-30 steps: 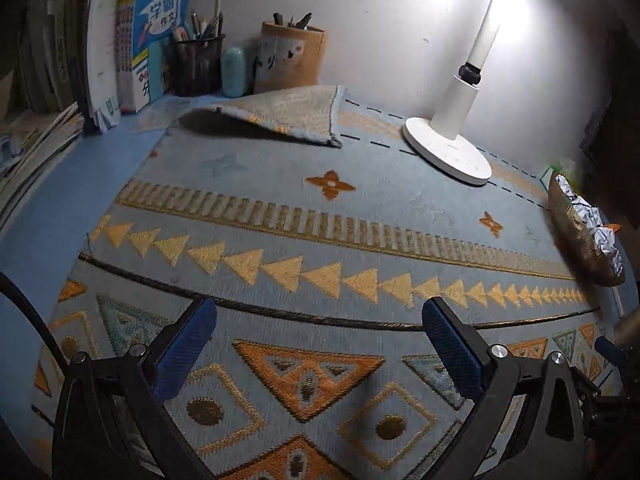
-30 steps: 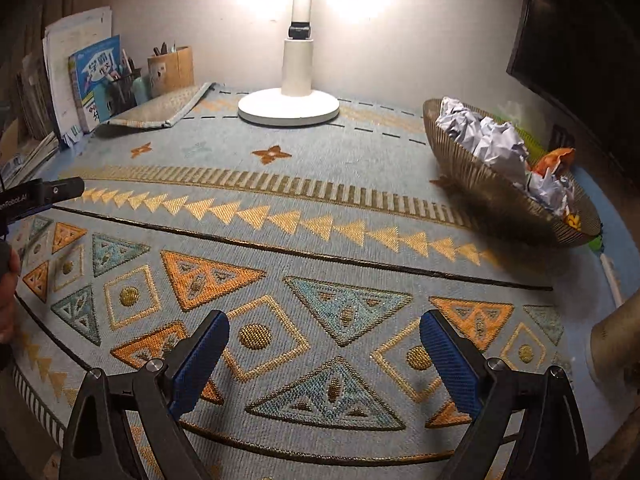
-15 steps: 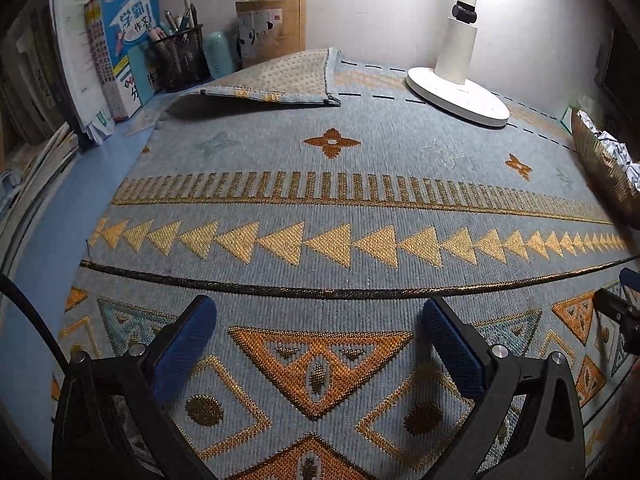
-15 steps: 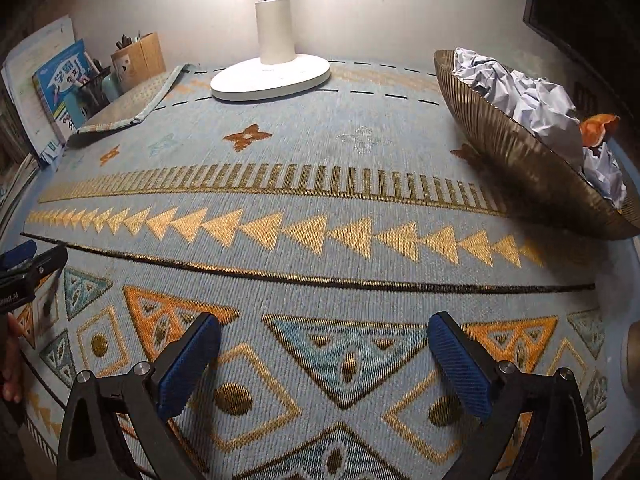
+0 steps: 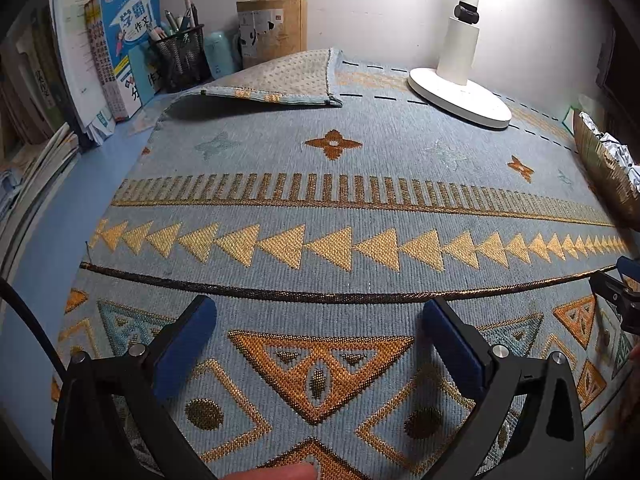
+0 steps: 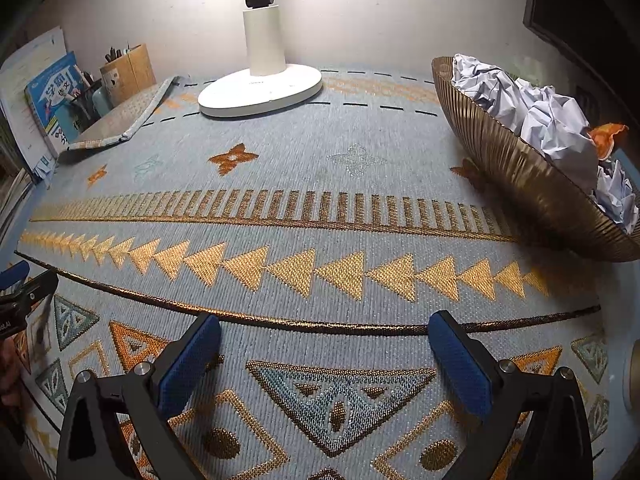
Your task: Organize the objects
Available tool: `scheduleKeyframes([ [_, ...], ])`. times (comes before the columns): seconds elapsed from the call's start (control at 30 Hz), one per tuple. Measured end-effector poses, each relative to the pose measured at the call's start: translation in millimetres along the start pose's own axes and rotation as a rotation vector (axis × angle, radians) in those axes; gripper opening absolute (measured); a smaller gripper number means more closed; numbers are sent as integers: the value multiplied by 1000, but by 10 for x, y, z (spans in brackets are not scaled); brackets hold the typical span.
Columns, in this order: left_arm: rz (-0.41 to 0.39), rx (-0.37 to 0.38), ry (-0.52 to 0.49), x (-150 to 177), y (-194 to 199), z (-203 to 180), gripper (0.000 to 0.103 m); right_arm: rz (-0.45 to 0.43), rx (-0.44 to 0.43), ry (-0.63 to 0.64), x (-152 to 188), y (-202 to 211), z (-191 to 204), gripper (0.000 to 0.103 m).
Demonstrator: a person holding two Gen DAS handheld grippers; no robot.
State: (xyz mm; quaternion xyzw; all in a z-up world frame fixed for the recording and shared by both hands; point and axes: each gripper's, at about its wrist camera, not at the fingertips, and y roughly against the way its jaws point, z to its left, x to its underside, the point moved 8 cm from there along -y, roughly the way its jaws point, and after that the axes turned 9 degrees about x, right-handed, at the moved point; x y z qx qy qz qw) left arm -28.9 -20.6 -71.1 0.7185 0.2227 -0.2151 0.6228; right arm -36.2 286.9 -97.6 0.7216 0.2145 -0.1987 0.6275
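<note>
A patterned blue and gold mat point(image 5: 360, 160) covers the desk; it also shows in the right wrist view point(image 6: 320, 200). Its far left corner point(image 5: 288, 80) is folded back, pale underside up, also in the right wrist view point(image 6: 124, 120). A ribbed gold bowl point(image 6: 532, 184) of crumpled white paper point(image 6: 552, 120) and an orange scrap sits at the right, its edge showing in the left wrist view point(image 5: 604, 172). My left gripper point(image 5: 316, 344) is open and empty low over the mat's near part. My right gripper point(image 6: 324, 352) is open and empty, also low over the mat.
A white desk lamp stands at the back point(image 5: 460, 92), also in the right wrist view point(image 6: 260, 88). Books point(image 5: 128, 48), a black mesh pen holder point(image 5: 180, 56), a teal container and a cardboard pen box point(image 5: 272, 24) line the back left. Wall behind.
Both grippers have moved forward and lower over the mat; the lamp and bowl appear closer. Both stay open and empty.
</note>
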Motion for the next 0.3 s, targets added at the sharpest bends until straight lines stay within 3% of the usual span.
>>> scheduleKeyframes([
  [0.3, 0, 0, 0, 1, -1, -7, 103, -3, 0, -1, 6, -2, 18, 103],
])
